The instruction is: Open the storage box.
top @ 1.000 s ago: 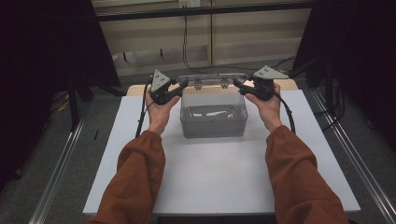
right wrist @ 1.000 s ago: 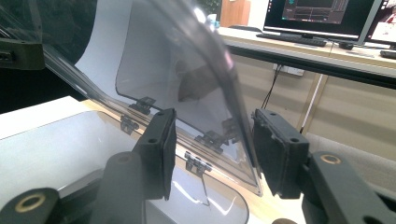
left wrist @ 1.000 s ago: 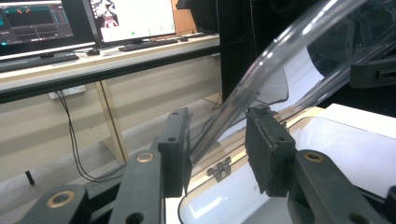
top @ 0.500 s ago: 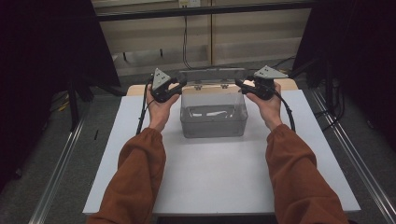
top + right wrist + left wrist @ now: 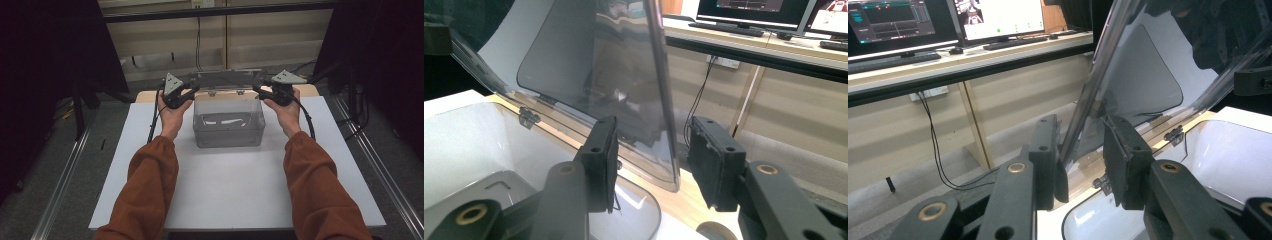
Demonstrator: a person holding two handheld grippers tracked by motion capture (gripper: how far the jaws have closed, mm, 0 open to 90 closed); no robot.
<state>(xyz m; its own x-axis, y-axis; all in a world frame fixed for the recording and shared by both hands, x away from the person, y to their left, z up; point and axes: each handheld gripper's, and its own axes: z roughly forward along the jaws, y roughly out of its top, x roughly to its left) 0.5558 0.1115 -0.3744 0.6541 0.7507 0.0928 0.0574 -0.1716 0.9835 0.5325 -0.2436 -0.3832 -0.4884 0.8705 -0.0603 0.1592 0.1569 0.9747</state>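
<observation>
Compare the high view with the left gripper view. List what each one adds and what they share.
High view adds: the person's sleeves, the white tabletop and the whole clear box. Left gripper view adds: monitors and a keyboard behind the table. Shared: the left gripper, its jaws on either side of the raised lid at its edge.

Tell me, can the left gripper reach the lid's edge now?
Probably yes: the left gripper already has the lid edge between its fingers, with nothing in the way.
</observation>
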